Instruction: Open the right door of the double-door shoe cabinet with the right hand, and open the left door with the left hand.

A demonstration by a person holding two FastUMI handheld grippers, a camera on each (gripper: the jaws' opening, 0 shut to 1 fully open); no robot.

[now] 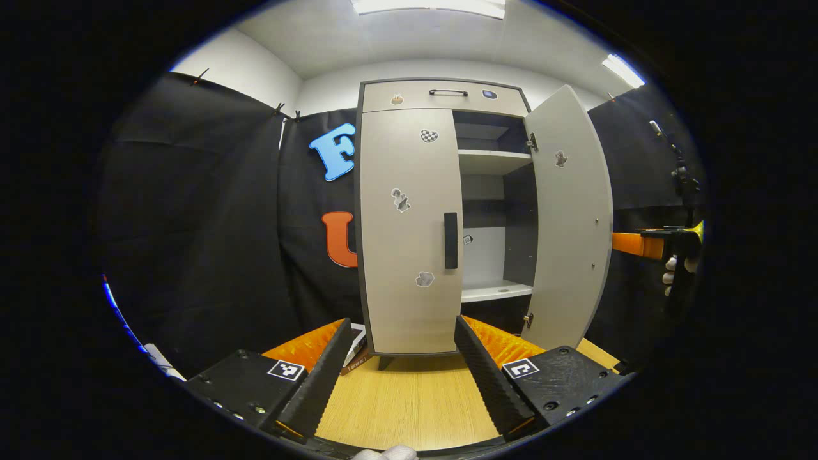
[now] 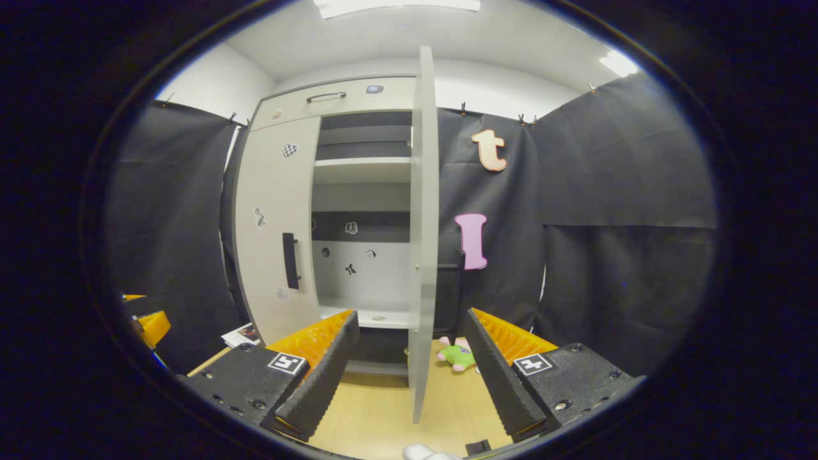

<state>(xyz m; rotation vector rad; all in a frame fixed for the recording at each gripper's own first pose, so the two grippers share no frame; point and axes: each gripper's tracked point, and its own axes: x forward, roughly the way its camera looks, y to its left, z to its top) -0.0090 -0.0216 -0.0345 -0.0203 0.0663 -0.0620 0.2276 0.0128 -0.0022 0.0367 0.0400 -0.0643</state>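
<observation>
- The shoe cabinet stands on the wooden floor, and I use it as the landmark for all places.
- The right door is swung out wide from the cabinet, so the shelves inside are visible. This half of the task looks done.
- The left door is flat against the cabinet front, with its dark handle at the inner edge. This half is not yet done.
- The left gripper is in front of the cabinet, facing the closed left door. Its jaws stand wide apart and hold nothing, and they do not touch the handle.
- The right gripper is in front of the cabinet's open side. Its jaws are also wide, and the thin edge of the right door appears between them, but I cannot tell if any finger touches it.
- In the left gripper view, the right gripper and the gloved hand holding it are seen beyond the open door.
- A small green toy lies on the floor just beside the cabinet's right side.
- In my judgement, what remains is to close the left jaws on the handle and pull the left door open.
</observation>
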